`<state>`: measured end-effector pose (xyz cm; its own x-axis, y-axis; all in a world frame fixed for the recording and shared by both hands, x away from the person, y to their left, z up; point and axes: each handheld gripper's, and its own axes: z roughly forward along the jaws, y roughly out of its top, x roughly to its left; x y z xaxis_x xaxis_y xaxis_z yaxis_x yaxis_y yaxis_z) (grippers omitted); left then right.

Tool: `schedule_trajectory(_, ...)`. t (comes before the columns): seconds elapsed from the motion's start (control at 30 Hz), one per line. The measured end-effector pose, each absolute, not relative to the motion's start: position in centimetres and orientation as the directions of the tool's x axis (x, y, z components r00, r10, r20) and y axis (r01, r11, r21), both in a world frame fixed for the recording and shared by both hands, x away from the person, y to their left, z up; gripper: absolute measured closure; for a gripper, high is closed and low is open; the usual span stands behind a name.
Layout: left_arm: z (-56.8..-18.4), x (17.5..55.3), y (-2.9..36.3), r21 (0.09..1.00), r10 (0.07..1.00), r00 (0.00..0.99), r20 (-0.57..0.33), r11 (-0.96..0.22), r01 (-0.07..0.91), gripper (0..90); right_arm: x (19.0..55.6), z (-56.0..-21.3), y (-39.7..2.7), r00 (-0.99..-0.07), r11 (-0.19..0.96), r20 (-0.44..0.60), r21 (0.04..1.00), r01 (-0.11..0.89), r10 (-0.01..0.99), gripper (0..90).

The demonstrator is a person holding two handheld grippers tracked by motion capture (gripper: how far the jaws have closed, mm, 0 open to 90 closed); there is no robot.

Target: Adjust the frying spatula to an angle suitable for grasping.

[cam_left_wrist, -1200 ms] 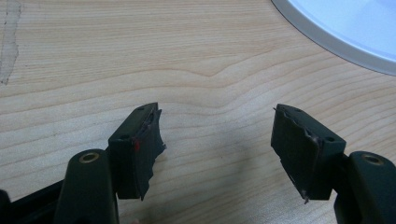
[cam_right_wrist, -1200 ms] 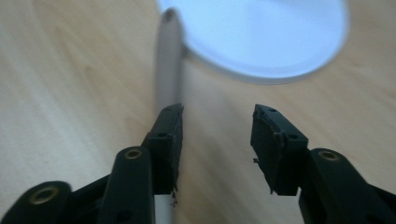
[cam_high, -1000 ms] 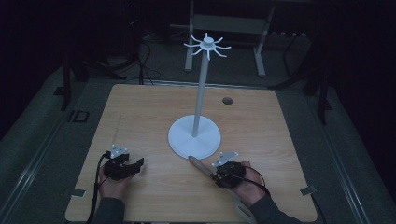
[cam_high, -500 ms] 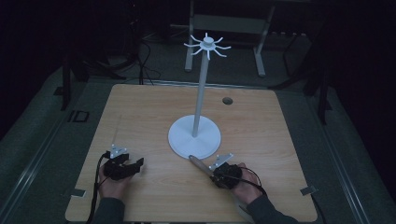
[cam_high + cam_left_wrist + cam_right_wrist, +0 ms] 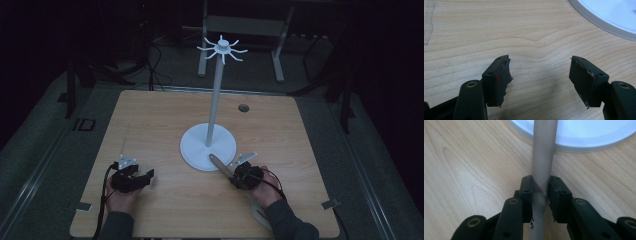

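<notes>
Lying pale and wood-grained across the middle of the high view, surface (image 5: 150,125), with dark floor all round. Resting at lower left of that frame, left gripper (image 5: 131,179), held in a hand (image 5: 119,200); fingers (image 5: 497,80) standing wide apart over bare wood, holding nothing. Rising at centre frame, white stand (image 5: 215,100), its round base (image 5: 200,150) sitting flat and its hooked crown at upper centre. Lying just right of centre, grey rod (image 5: 220,166), its far tip reaching over the rim of the base. Sitting at lower right, right gripper (image 5: 239,176) in the other hand (image 5: 262,192); fingers (image 5: 526,195) having just been closing, now pressing on the rod (image 5: 544,157) from both sides.
</notes>
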<state>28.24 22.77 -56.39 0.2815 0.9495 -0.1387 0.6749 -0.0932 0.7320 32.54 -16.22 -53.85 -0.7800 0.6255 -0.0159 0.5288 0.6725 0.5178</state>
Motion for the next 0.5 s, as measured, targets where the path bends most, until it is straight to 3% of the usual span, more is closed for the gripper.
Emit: schedule_trajectory(0.5,-56.38,28.27,22.77,0.732,0.949,0.283,-0.14,-0.093,0.675,33.4,33.35,-53.95,-15.36,-0.761,0.672,-0.017,0.482,0.562,0.649,73.8)
